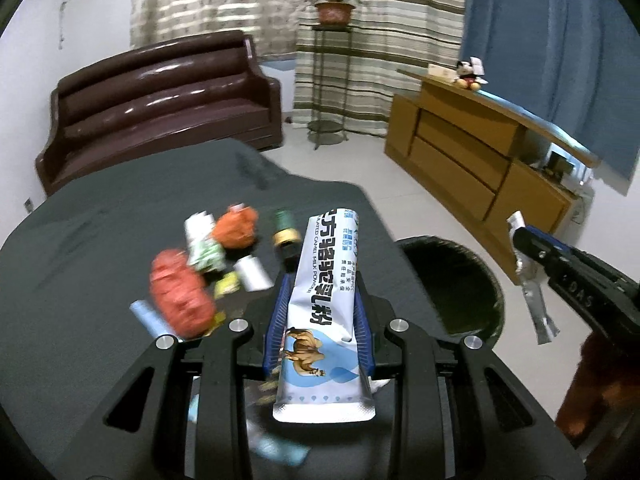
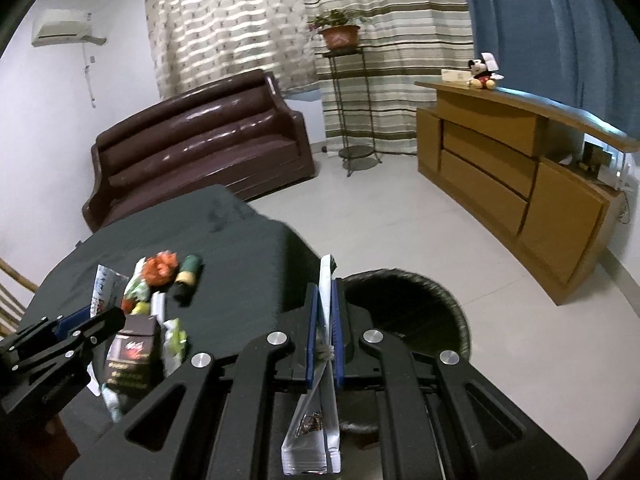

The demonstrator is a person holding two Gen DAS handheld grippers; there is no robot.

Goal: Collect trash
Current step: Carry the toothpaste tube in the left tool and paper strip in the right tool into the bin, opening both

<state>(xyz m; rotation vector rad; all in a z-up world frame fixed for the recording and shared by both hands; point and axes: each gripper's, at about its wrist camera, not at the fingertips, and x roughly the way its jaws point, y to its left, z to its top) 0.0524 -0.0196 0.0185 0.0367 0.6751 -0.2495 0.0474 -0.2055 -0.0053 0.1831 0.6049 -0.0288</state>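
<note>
The left hand-held gripper (image 1: pixel 320 320) is clamped on a white camel milk powder sachet (image 1: pixel 326 312), which stands lengthwise between its blue pads. The right hand-held gripper (image 2: pixel 325 328) is clenched on a thin silvery wrapper (image 2: pixel 326 300), held edge-on. A dark round bin (image 2: pixel 408 312) sits on the floor just ahead of the right gripper and ahead and to the right of the left one.

To do this step well, each gripper should likely be carried fully over the bin's mouth before letting go, since light wrappers drift.

More trash (image 1: pixel 200 264) lies on the dark counter (image 1: pixel 100 220) to the left gripper's left, blurred and hard to identify. The bin's inside is too dark to read.
</note>
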